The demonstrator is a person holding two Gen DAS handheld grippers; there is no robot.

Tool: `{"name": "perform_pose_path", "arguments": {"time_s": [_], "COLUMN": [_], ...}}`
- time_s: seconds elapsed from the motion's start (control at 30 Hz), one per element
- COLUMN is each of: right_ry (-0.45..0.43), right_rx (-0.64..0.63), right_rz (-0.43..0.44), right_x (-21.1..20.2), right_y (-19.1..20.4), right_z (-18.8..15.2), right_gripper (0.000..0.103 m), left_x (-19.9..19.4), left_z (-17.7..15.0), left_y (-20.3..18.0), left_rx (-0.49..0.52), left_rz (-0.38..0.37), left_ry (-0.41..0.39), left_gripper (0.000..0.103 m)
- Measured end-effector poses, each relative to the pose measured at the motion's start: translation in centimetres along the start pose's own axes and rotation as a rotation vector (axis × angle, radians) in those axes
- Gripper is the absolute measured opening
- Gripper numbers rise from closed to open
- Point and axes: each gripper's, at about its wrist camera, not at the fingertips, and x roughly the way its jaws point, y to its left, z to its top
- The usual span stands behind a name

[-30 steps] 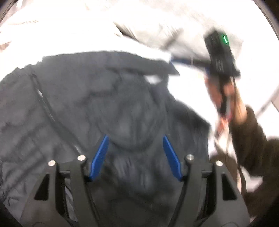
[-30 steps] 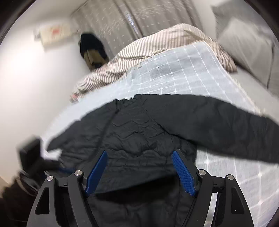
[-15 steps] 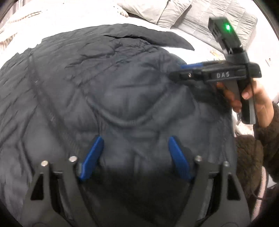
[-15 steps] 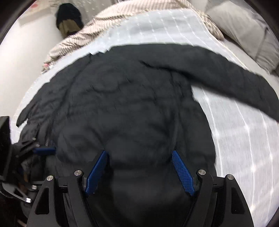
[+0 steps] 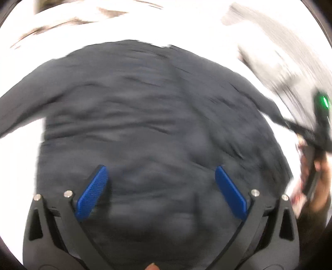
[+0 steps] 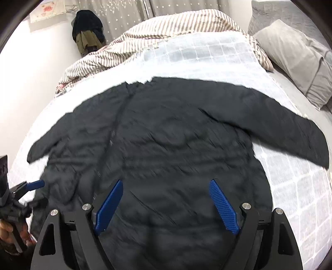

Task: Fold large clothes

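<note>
Left wrist: jacket [image 5: 157, 128] motion-blurred, hem hidden.

White wall [image 6: 31, 68], starred grey curtains [image 6: 128, 16], grey pillows [image 6: 294, 56].

A black padded jacket [image 6: 166, 145] lies spread flat on the checked white bedspread [image 6: 300, 187], sleeves out to both sides. The right gripper [image 6: 166, 205] hovers over its near part, jaws just opened wider, nothing between them. A striped duvet [image 6: 166, 35] is bunched at the far edge, a grey pillow [image 6: 296, 62] at the far right corner.
</note>
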Motion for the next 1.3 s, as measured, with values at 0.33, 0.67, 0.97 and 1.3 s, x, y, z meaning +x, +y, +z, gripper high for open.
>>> {"name": "perform_pose_path", "arguments": {"time_s": [0.33,0.67,0.97,1.3], "right_ry": [-0.035,-0.026,-0.036,-0.057], "right_rx": [-0.034,0.004,0.094,0.184], "right_rz": [-0.062,-0.043,-0.039,-0.003], "right_x": [3.6,6.5,6.6,5.8], "right_y": [4.4,2.3,-0.7,-2.3], "right_z": [3.2,2.2,2.1,2.3], "right_gripper": [0.089,0.089,0.089,0.089], "left_x": [-2.4,0.1,-0.9,-7.1], "left_z": [1.0,0.9,1.2,8.3], "left_y": [21.0,30.3,34.6,24.6], "left_rx": [-0.589,-0.861,-1.055,-0.666], "left_rz": [0.171,0.223,0.236,0.166], "left_ry": [-0.152,-0.329,-0.485,-0.671], "left_gripper": [0.103,0.101,0.008,0.006]}}
